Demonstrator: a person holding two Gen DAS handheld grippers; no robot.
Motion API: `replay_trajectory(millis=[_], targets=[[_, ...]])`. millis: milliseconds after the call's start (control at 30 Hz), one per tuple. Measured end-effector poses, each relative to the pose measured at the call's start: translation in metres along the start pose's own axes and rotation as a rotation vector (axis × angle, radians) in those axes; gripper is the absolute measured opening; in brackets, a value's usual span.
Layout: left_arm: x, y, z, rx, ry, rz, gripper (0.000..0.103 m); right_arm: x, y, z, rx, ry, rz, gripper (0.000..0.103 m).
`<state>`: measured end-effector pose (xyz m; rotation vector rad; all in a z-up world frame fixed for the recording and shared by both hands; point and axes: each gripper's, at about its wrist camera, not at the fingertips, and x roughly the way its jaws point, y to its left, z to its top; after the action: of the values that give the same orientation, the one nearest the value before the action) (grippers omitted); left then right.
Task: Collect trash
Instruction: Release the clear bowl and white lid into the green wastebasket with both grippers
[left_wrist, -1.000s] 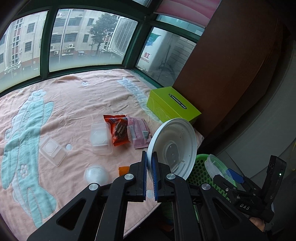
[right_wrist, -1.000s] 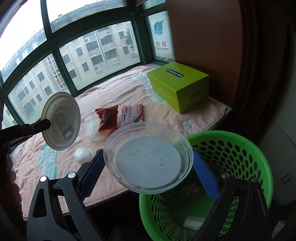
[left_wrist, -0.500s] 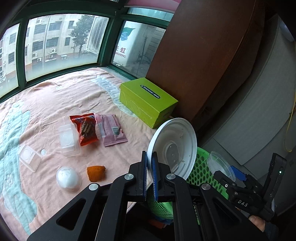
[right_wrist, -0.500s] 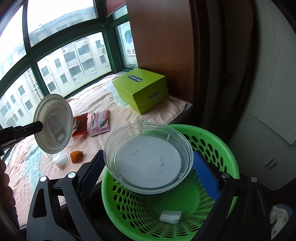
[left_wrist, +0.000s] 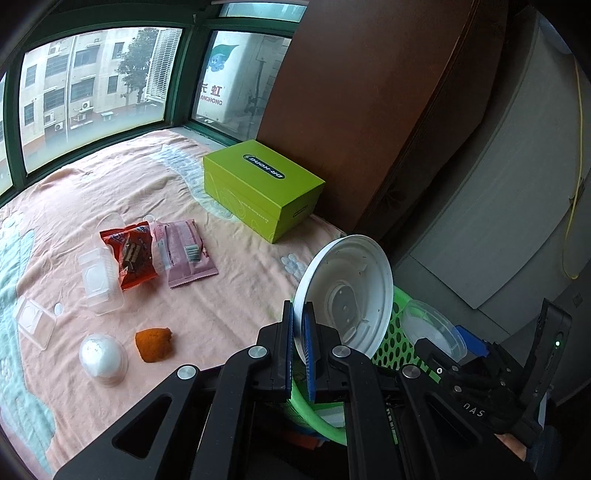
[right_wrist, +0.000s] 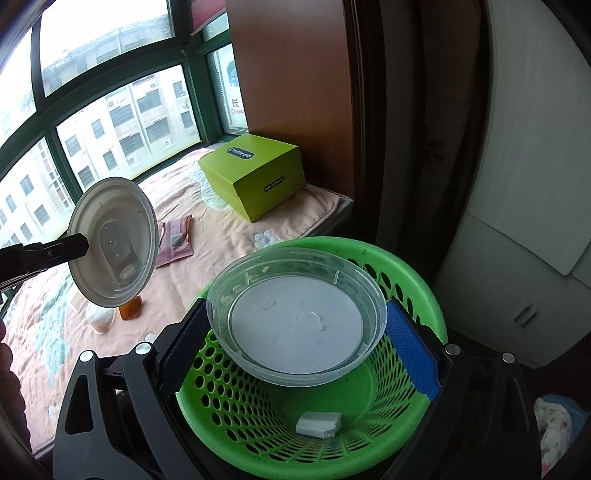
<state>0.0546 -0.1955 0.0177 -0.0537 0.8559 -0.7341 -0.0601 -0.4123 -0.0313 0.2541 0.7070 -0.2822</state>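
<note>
My left gripper (left_wrist: 298, 314) is shut on the rim of a white round lid (left_wrist: 347, 295), held upright near the bed's edge beside the green basket (left_wrist: 397, 332). In the right wrist view that lid (right_wrist: 114, 240) hangs at the left, pinched by the left gripper (right_wrist: 75, 245). My right gripper (right_wrist: 297, 314) is shut on a clear round plastic bowl (right_wrist: 295, 325), its blue pads pressing both sides. The bowl hangs level over the green basket (right_wrist: 417, 280), which holds a small white piece (right_wrist: 318, 424).
On the pink blanket (left_wrist: 240, 266) lie a red snack wrapper (left_wrist: 131, 254), a pink wrapper (left_wrist: 186, 251), clear plastic trays (left_wrist: 99, 280), a white dome cup (left_wrist: 101, 354) and an orange chunk (left_wrist: 153, 343). A green box (left_wrist: 258, 188) sits by the brown wardrobe (left_wrist: 369, 110).
Both grippers swung right, away from the bed. The clear bowl went from the basket's near side to over its middle, and the lid came up to the basket's rim.
</note>
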Motion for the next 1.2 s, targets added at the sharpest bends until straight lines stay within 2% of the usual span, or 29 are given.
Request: replay_trajectory(millis=[500,1067,1200], targets=[[0.026,-0.021,-0.004,0.037,0.055,-0.011,0.006,-0.005,-0.013,-0.005,0.034,-0.004,0.017,0.096],[0.058,-0.042,-0.018,0.088,0.143,-0.026,0.006,-0.022,-0.04,-0.008,0.084,-0.039,-0.032,0.096],[0.063,-0.046,-0.022,0.092,0.156,-0.043,0.016,-0.023,-0.041,-0.008,0.083,-0.042,-0.033,0.096]])
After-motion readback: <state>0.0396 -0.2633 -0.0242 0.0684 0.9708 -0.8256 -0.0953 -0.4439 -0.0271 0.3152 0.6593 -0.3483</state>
